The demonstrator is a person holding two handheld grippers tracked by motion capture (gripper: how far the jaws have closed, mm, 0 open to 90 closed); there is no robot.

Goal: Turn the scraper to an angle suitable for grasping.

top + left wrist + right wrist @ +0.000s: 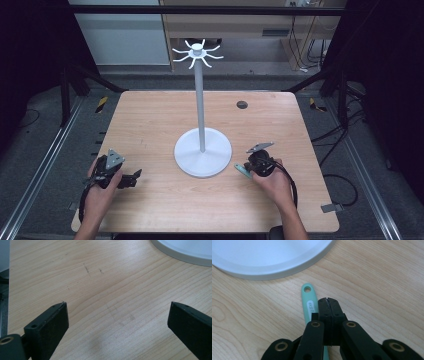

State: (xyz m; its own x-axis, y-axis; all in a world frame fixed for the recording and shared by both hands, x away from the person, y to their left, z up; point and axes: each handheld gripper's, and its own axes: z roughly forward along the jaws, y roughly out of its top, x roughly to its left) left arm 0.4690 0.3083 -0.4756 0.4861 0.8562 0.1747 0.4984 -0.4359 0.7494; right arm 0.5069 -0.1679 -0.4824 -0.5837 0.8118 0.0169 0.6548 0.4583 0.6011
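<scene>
Teal-handled utensil (308, 302) lies flat on table (150, 125) just left of closed, empty right gripper (328, 300), near hook stand's base (269, 262); left gripper (115, 315) open, idle; pickup and hanging both remain, I judge.

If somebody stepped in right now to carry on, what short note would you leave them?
Left hand-held gripper: jaws wide open, empty, over bare wood of the light wooden table, left of the stand.
Right hand-held gripper: jaws shut together, nothing between them, sitting just above the mint-green plastic handle with a hanging hole.
That handle lies flat on the table beside the round base of the tall white metal hook stand.
Done: nothing hung; the hooks at the top carry nothing.
Left: probably open the right jaws, grip the handle, lift it to a hook.
</scene>
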